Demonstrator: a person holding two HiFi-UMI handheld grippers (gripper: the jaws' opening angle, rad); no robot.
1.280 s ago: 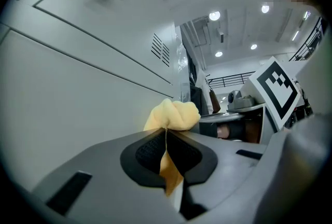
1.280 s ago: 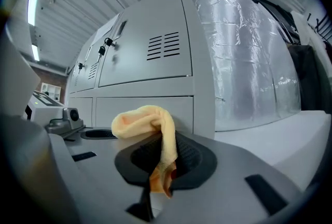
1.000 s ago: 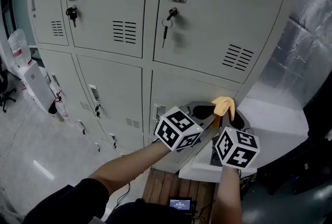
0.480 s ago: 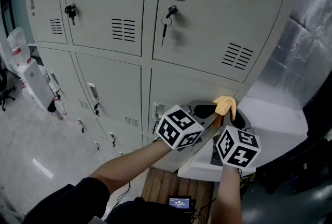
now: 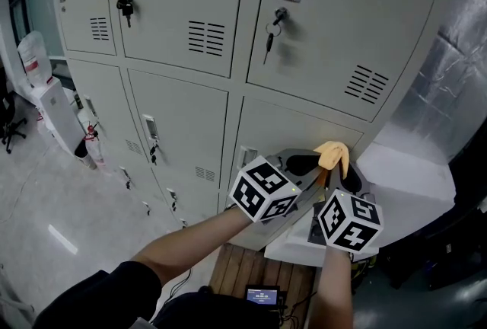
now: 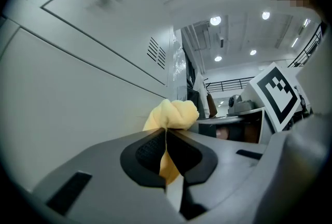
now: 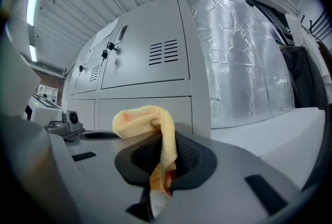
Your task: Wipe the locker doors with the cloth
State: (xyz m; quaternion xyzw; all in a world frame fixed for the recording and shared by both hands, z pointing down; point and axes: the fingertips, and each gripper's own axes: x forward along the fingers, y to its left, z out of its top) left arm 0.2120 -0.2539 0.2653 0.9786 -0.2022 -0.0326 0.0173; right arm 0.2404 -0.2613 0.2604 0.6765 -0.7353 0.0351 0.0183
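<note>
A small yellow cloth (image 5: 332, 154) is bunched between my two grippers, close in front of the lower right locker door (image 5: 293, 129). My left gripper (image 5: 310, 164) is shut on one end of the cloth (image 6: 174, 114), and the grey door (image 6: 78, 98) fills the left gripper view's left side. My right gripper (image 5: 344, 177) is shut on the other end, with the cloth (image 7: 142, 116) folding over its jaws. In the right gripper view the locker doors (image 7: 145, 98) stand just behind the cloth. I cannot tell whether the cloth touches the door.
Keys hang in the upper locks (image 5: 268, 34) (image 5: 125, 7). A white ledge (image 5: 411, 175) and a foil-wrapped wall (image 5: 449, 76) are to the right. On the floor below lie wooden slats (image 5: 243, 266) and a small screen device (image 5: 264, 295). White equipment (image 5: 53, 110) stands at the left.
The head view has shifted, so the lockers sit further right in the frame. Both grippers and the cloth keep almost the same place by the lower door.
</note>
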